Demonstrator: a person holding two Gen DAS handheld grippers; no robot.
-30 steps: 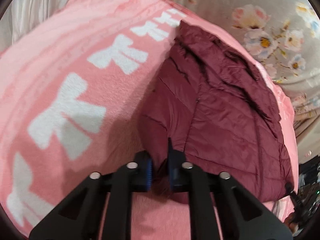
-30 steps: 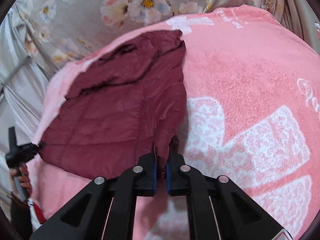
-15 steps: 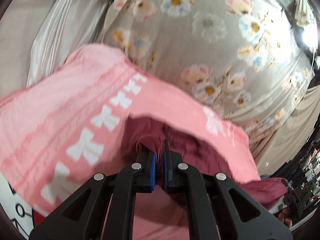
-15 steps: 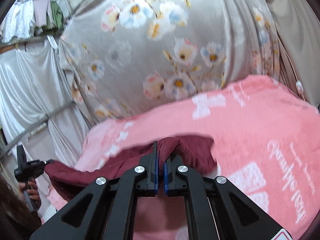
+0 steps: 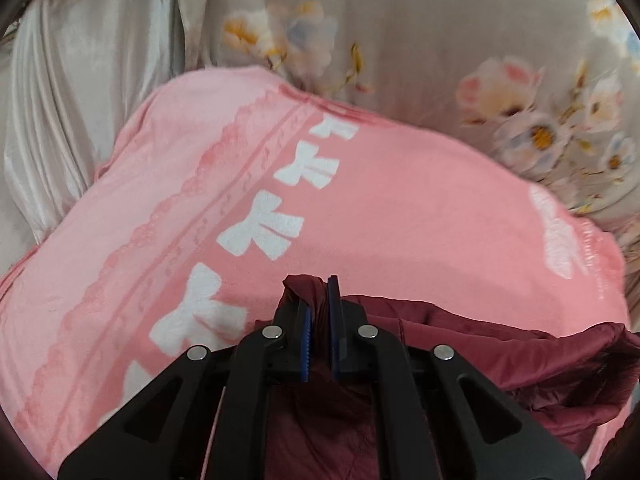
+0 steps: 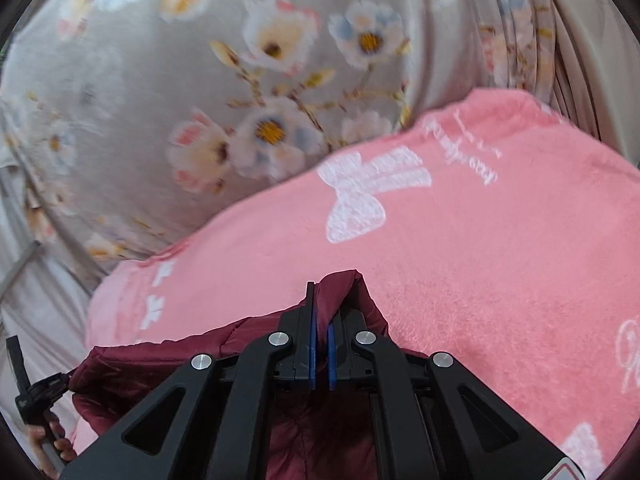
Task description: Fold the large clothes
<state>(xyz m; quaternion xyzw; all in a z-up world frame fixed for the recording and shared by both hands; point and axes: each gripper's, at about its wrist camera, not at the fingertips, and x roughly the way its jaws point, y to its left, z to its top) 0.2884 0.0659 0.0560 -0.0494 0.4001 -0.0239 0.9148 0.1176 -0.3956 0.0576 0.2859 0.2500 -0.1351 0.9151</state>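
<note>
A dark red quilted jacket (image 5: pixel 500 356) hangs lifted above the pink blanket (image 5: pixel 400 208), stretched between both grippers. My left gripper (image 5: pixel 318 292) is shut on a bunched corner of the jacket, fabric pinched between its blue pads. In the right wrist view my right gripper (image 6: pixel 322 300) is shut on another corner of the jacket (image 6: pixel 160 372), which sags away to the left. At the far left edge of that view the other gripper (image 6: pixel 28 392) holds the opposite end, with a person's hand (image 6: pixel 52 444) below it.
The pink blanket (image 6: pixel 480 272) with white bow prints covers the surface below. A grey floral curtain (image 6: pixel 240 80) hangs behind it, also in the left view as a floral curtain (image 5: pixel 440 40), with pale plain drapes (image 5: pixel 80 100) at the left.
The jacket lay spread flat on the blanket a second ago. Both grippers have lifted it up and back, so it now hangs between them and the blanket shows bare.
</note>
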